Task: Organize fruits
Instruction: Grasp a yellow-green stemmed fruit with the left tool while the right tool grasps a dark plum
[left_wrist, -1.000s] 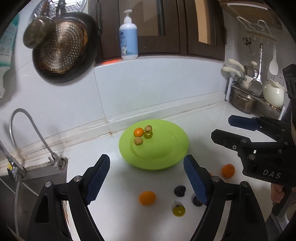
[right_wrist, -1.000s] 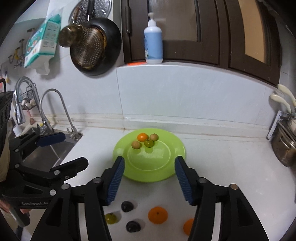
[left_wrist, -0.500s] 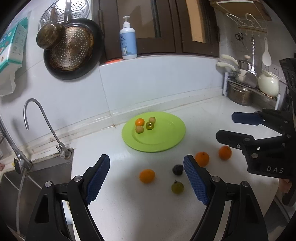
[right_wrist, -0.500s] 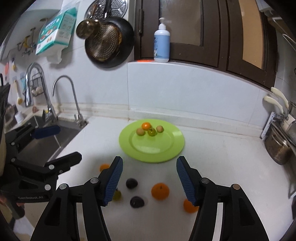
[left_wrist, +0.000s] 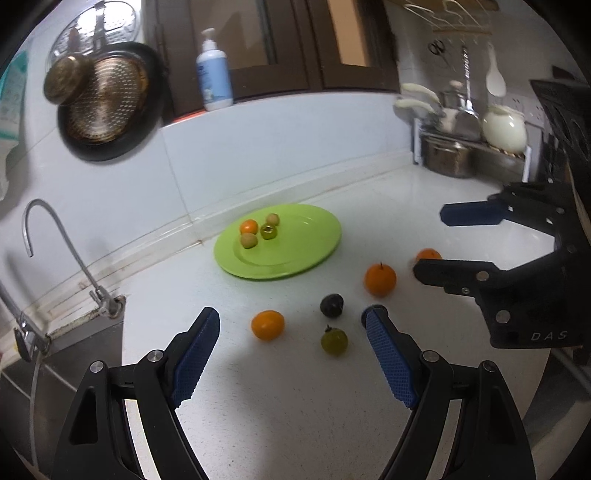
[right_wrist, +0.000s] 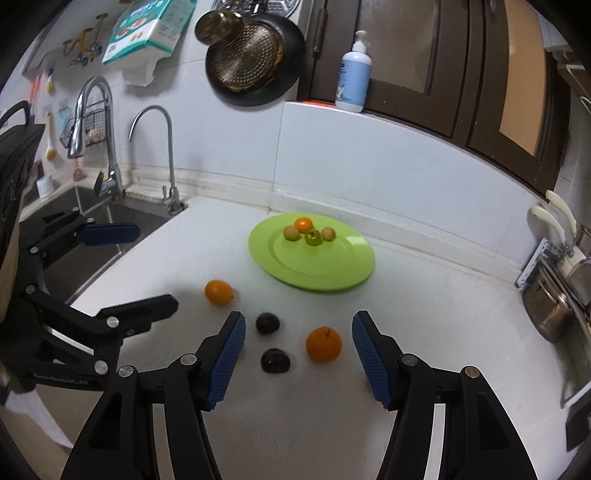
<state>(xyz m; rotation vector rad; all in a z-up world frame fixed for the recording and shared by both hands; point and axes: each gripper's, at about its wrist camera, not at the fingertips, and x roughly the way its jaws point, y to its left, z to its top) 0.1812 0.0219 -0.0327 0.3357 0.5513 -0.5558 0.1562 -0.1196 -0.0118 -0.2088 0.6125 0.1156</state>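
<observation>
Two grippers, left (left_wrist: 291, 325) and right (right_wrist: 297, 330), jaws spread, empty, loose fruits (left_wrist: 267, 325) beyond them.

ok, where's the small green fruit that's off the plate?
In the left wrist view the green fruit lies on the white counter between the left gripper's fingers, just nearer than the dark plum.
</observation>
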